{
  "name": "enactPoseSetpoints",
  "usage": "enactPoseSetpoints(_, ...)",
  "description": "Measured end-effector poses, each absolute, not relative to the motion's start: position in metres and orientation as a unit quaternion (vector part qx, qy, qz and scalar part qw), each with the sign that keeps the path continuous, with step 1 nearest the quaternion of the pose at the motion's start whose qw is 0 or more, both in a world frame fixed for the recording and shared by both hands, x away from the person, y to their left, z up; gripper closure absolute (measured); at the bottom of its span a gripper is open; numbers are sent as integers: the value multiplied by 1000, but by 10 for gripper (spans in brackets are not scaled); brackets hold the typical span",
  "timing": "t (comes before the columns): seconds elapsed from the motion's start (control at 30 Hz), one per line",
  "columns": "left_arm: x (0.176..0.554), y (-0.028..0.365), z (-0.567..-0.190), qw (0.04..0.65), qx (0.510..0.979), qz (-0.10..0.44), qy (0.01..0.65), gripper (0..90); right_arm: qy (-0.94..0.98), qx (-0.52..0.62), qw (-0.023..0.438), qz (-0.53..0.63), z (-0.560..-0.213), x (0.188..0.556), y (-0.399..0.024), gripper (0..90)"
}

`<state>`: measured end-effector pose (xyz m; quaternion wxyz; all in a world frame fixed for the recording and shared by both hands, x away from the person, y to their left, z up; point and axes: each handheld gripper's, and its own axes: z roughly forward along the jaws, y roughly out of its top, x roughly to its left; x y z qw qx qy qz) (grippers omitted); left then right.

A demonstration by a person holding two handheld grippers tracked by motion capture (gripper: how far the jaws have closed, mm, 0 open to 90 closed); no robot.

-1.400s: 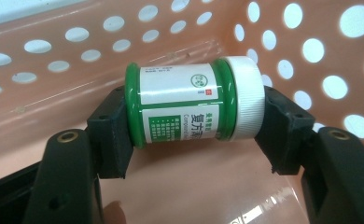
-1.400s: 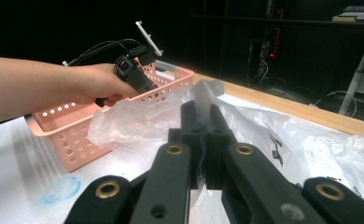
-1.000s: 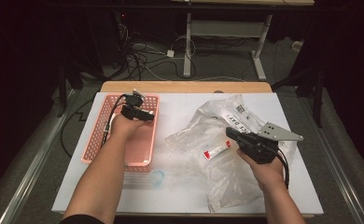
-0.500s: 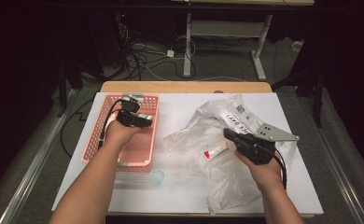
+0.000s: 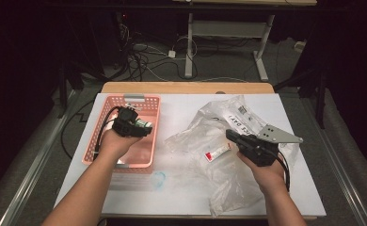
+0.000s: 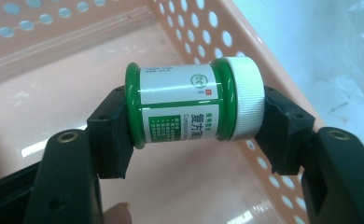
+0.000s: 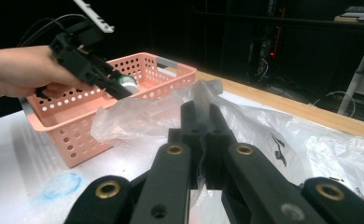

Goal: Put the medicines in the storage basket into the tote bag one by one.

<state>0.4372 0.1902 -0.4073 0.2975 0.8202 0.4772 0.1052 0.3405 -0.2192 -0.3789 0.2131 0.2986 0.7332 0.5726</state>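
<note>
A small green bottle (image 6: pixel 194 105) with a white cap and a white label lies sideways between the jaws of my left gripper (image 6: pixel 194 135), which is shut on it end to end. It hangs over the inside of the pink perforated basket (image 6: pixel 245 42), near its right wall. In the high view my left gripper (image 5: pixel 141 128) holds the bottle (image 5: pixel 143 124) above the basket (image 5: pixel 107 155). My right gripper (image 7: pixel 201 121) is shut on a fold of the clear plastic bag (image 7: pixel 138 114), lifting it a little off the table. The bag (image 5: pixel 228 183) spreads over the right half of the white tabletop.
A red-and-white tube (image 5: pixel 218 152) lies inside the bag, just left of my right gripper (image 5: pixel 232 136). A faint blue ring mark (image 5: pixel 157 179) sits on the table in front of the basket. The wooden table edge (image 5: pixel 186 87) runs along the back; cables and desk legs lie on the floor beyond.
My left hand has drawn the bottle back toward the near part of the basket and slightly upward. My right gripper has kept its place on the bag.
</note>
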Motion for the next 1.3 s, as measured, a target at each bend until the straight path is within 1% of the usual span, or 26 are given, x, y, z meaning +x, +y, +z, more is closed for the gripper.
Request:
enactPoseSetpoints(0.07,430,193,-405,309,817,104,475,352,732,299,214,573,-379,340,-220,900)
enactPoseSetpoints(0.3,403,198,-397,316,820,128,461,352,733,300,214,572,-379,340,-219,900)
enactPoseSetpoints(0.63,371,202,-399,333,821,148,439,351,734,300,214,570,-379,340,-219,900)
enactPoseSetpoints(0.73,364,203,-402,343,818,148,436,352,735,298,215,570,-379,340,-219,900)
enactPoseSetpoints(0.8,359,204,-405,364,810,143,436,352,735,297,215,570,-379,340,-219,900)
enactPoseSetpoints(1.13,345,203,-412,387,805,153,422,352,734,299,216,570,-379,340,-220,900)
enactPoseSetpoints(1.3,337,199,-409,396,806,153,412,352,732,300,217,572,-378,339,-222,900)
